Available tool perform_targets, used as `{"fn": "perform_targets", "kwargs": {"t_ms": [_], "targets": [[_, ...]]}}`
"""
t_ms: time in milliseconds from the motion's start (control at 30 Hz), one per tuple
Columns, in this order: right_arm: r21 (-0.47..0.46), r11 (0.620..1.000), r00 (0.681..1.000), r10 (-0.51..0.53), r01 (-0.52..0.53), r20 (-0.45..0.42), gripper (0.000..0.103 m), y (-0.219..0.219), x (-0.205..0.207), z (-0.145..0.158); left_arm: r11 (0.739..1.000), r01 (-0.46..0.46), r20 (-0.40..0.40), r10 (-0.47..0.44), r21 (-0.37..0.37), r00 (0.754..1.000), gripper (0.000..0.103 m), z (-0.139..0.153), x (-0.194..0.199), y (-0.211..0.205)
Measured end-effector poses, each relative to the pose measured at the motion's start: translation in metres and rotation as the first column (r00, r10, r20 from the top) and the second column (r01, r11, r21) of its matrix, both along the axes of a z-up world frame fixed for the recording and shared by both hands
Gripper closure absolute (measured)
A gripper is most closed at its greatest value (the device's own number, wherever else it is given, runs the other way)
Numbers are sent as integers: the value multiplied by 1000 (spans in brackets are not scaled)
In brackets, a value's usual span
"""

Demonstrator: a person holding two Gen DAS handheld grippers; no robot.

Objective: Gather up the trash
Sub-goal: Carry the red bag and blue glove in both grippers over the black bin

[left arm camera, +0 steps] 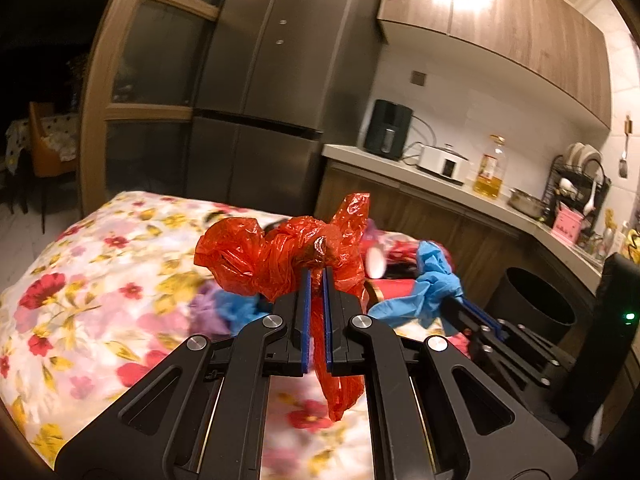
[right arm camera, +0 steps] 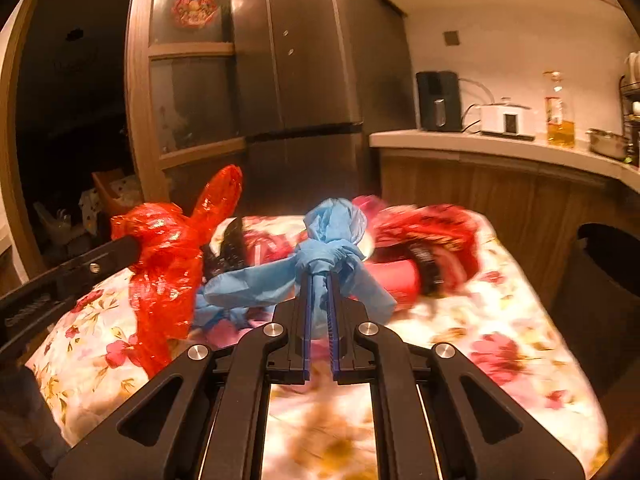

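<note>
The surface under a floral-print cloth [left arm camera: 100,280] carries a blurred heap of red packaging [right arm camera: 432,236], and a round black bin [left arm camera: 536,308] stands beside it. The left gripper [left arm camera: 316,276] has its fingers nearly closed on a crumpled red plastic bag [left arm camera: 276,256], whose long axis hangs downward. The right gripper [right arm camera: 320,280] pinches a knotted blue plastic bag [right arm camera: 328,248], its bunched end pointing up.

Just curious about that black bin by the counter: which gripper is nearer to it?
Right. The right gripper, holding the blue bag, is beside the black bin; the left gripper is farther left.
</note>
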State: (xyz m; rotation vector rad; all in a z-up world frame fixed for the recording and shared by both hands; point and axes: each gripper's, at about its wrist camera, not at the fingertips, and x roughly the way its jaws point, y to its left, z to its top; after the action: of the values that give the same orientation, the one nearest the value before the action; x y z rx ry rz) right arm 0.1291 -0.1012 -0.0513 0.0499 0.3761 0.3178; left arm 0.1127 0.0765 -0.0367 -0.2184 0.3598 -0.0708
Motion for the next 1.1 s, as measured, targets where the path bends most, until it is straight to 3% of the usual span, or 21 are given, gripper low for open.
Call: {"fn": "perform_targets", "kwargs": {"t_ms": [300, 700, 933, 1100], "targets": [[-7, 993, 993, -117, 117, 36, 98, -57, -12, 14, 992, 128, 18, -128, 5, 992, 99, 5, 11, -56], [7, 976, 973, -218, 218, 73, 99, -105, -10, 23, 972, 230, 31, -231, 39, 972, 99, 14, 32, -116], [22, 946, 939, -324, 324, 118, 99, -148, -8, 36, 949, 310, 63, -312, 51, 948, 99, 29, 51, -164], [36, 905, 892, -423, 423, 157, 99, -188, -6, 49, 924, 379, 100, -383, 54, 918, 99, 39, 64, -207]]}}
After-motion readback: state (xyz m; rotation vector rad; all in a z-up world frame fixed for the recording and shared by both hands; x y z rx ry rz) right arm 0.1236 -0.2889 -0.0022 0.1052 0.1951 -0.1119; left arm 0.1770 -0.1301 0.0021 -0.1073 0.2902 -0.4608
